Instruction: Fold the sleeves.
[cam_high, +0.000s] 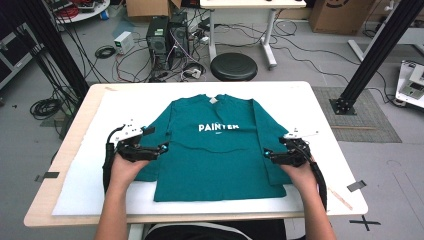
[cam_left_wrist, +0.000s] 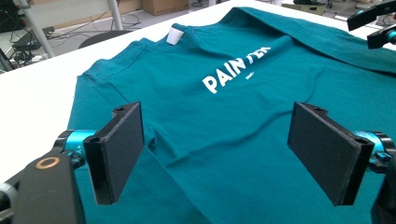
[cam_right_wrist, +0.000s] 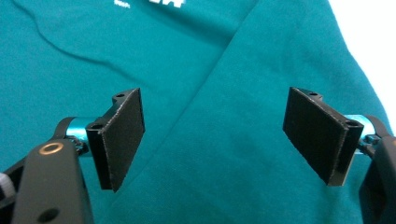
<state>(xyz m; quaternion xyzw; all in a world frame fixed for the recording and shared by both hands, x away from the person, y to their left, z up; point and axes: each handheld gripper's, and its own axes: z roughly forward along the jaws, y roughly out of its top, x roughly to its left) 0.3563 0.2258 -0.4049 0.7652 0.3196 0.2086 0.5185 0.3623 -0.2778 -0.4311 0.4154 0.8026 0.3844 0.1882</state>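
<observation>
a teal t-shirt (cam_high: 215, 150) lies flat on the white surface (cam_high: 320, 107), print up. the left gripper (cam_high: 162, 148) and right gripper (cam_high: 267, 152) hover over its folded-in sleeves, both with jaws wide apart, holding nothing.

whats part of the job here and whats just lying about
In the job:
teal shirt
left gripper
right gripper
white mat

Lying about:
black stool
computer towers
cardboard box
</observation>
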